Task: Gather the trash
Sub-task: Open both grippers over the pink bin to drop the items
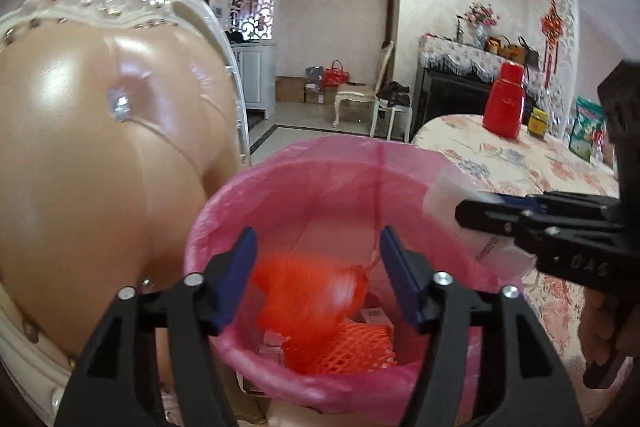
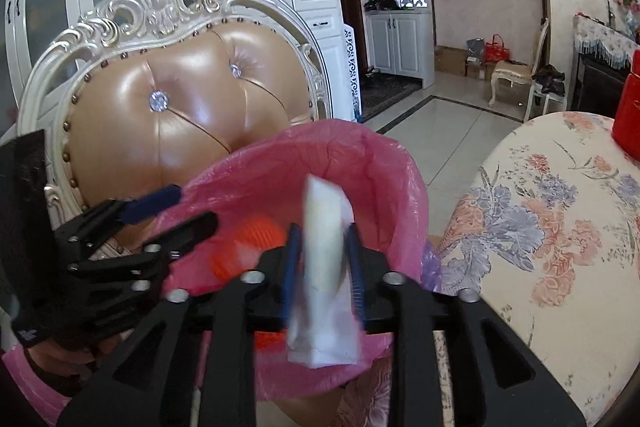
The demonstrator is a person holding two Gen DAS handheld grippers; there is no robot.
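1. Grippers: two. The left gripper (image 1: 318,275) has its fingers spread apart; the right gripper (image 2: 324,267) has its fingers pressed on a wrapper.
2. Bins: one, fitted with one pink liner (image 1: 320,167).
3. Orange foam nets (image 1: 344,351): two visible, one blurred between the left fingers and one lying in the bin.
4. White plastic wrapper (image 2: 326,267): one.
5. Small cartons (image 1: 376,317) inside the bin: at least two; the exact number cannot be determined.
6. Tufted chair (image 2: 188,95) beside the bin: one; a second chair (image 1: 360,87) stands by the far wall.
7. Table with floral cloth (image 2: 560,227): one.
8. Red bottle (image 1: 505,101): one.
9. Yellow-labelled jar (image 1: 538,123): one.
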